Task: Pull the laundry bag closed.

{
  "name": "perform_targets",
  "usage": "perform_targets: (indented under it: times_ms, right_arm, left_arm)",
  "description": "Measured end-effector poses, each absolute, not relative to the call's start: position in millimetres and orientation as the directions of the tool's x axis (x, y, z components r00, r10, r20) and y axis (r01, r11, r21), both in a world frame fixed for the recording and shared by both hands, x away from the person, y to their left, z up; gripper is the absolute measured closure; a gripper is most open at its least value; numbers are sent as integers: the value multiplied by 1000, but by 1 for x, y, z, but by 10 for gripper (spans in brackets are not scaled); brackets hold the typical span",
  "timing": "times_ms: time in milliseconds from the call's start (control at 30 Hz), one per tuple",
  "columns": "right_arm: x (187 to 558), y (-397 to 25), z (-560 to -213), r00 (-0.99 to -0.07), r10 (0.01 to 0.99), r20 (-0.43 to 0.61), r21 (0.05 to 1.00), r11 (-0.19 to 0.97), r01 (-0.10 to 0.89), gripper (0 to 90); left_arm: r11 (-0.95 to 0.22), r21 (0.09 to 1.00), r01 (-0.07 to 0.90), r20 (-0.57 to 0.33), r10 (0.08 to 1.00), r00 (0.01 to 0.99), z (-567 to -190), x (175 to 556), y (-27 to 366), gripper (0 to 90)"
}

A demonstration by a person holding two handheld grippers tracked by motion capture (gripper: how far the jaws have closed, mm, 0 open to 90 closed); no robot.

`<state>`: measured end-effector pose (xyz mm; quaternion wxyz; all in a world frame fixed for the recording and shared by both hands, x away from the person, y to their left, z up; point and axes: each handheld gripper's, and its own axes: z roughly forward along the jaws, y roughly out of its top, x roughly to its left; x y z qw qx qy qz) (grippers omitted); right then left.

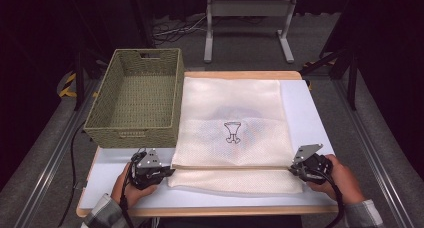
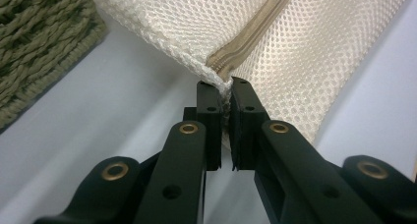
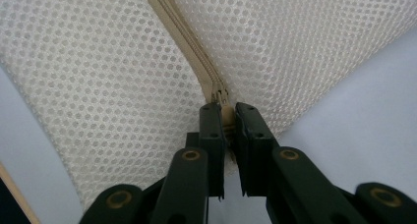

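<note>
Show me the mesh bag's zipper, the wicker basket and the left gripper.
zipper (image 3: 189, 42), right gripper view, the tape above the jaws
wicker basket (image 1: 131, 136), high view, its near wall
left gripper (image 2: 224, 94), left gripper view, between its fingertips

Both forearms come in low from the near edge, each hand wrapped round its tool. The left tongs (image 1: 167, 171) point inward to the right, jaws nearly closed (a thin gap shows between them in the left gripper view). The right tongs (image 1: 291, 170) point inward to the left, jaws likewise pinched close. Both wrists seem level, though the high view is dim.
</note>
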<state>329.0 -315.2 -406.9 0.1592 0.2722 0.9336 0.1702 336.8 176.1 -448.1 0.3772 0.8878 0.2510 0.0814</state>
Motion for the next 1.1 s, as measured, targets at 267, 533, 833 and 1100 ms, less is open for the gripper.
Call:
perform_targets:
  times_ms: [267, 533, 833, 1100]
  right_arm:
    - [329, -317, -407, -794, 575, -198, 415, 783, 463, 824]
    - [328, -321, -407, -794, 582, -173, 438, 768, 467, 816]
    - [325, -328, -403, -788, 594, -163, 497, 739, 455, 783]
    - [320, -337, -399, -772, 619, -144, 542, 702, 462, 737]
  left_arm:
    - [-587, 714, 381, -40, 509, 860, -449, 334, 175, 850]
    - [-587, 718, 374, -32, 508, 860, -449, 330, 175, 825]
    - [-591, 729, 346, 10, 514, 858, -445, 325, 176, 764]
    - [-565, 757, 327, 32, 532, 846, -440, 319, 184, 676]
